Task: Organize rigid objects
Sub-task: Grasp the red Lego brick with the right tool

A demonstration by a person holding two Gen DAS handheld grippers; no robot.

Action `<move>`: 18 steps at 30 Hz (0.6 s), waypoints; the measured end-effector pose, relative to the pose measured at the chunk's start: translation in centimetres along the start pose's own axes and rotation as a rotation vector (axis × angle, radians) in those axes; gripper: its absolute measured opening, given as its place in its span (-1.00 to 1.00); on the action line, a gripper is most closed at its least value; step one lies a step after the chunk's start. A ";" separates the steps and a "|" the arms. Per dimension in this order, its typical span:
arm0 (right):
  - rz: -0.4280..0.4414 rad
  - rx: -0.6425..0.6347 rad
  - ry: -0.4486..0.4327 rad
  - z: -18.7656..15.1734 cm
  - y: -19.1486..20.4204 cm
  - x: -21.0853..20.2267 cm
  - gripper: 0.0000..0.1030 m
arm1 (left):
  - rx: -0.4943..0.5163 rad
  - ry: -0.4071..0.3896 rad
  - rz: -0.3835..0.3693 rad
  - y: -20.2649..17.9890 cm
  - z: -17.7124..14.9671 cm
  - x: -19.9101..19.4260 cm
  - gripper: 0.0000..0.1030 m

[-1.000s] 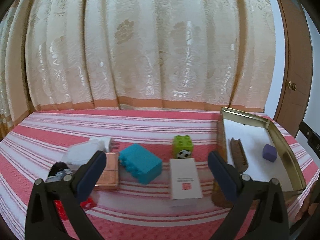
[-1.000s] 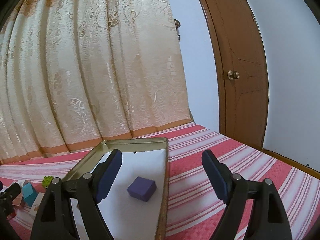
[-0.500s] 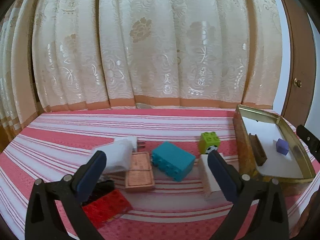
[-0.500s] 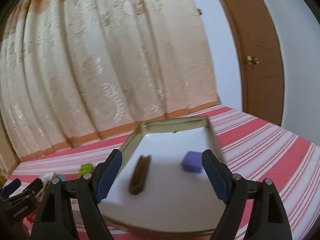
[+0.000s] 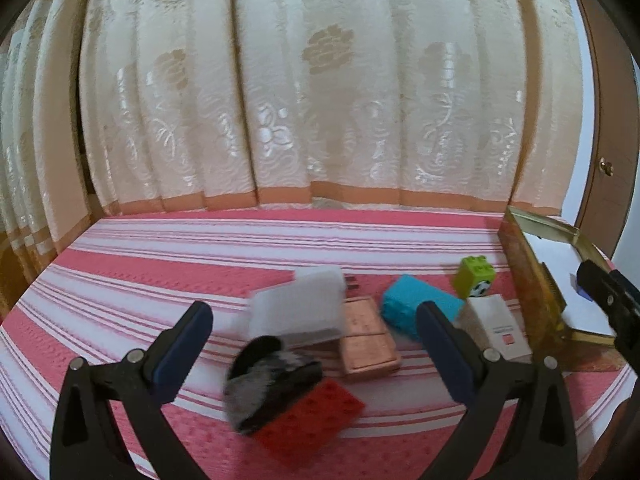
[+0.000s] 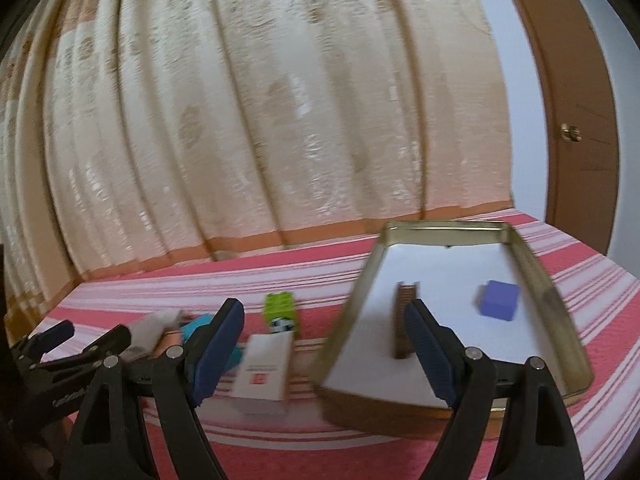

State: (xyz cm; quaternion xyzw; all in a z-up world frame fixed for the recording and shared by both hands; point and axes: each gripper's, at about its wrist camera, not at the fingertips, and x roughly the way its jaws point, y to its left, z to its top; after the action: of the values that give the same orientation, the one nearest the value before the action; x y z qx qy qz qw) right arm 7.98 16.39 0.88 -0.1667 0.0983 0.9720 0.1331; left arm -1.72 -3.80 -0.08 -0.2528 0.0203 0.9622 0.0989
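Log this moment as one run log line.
left gripper: open, empty | right gripper: open, empty | gold metal tray: purple cube, brown comb

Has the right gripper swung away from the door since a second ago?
Yes. The right gripper has swung left: the door knob slid toward the right edge, and the tin tray now sits ahead.

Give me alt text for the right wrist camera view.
Open right gripper hangs empty over a striped red bedspread, before a gold tray holding a purple block and a brown comb. White box and green brick lie left.
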 end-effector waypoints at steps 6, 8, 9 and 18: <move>0.062 -0.041 0.040 -0.5 3.1 0.6 0.63 | 0.005 0.007 0.017 2.7 0.0 0.2 0.99; 0.094 -0.054 0.068 -0.7 4.2 0.9 0.63 | -0.007 0.020 0.033 3.9 0.0 0.6 0.99; 0.112 -0.061 0.085 -0.9 4.7 1.1 0.63 | -0.016 0.028 0.041 4.5 0.0 0.8 0.99; 0.324 -0.174 0.323 -3.0 10.5 3.8 0.63 | -0.049 0.084 0.115 8.8 -0.1 2.1 0.99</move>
State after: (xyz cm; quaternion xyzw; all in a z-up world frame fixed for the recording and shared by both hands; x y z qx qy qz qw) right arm 2.36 6.63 -1.73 -0.3130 0.0598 0.9462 -0.0568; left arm -5.26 -12.07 -1.27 -0.2936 0.0155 0.9551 0.0365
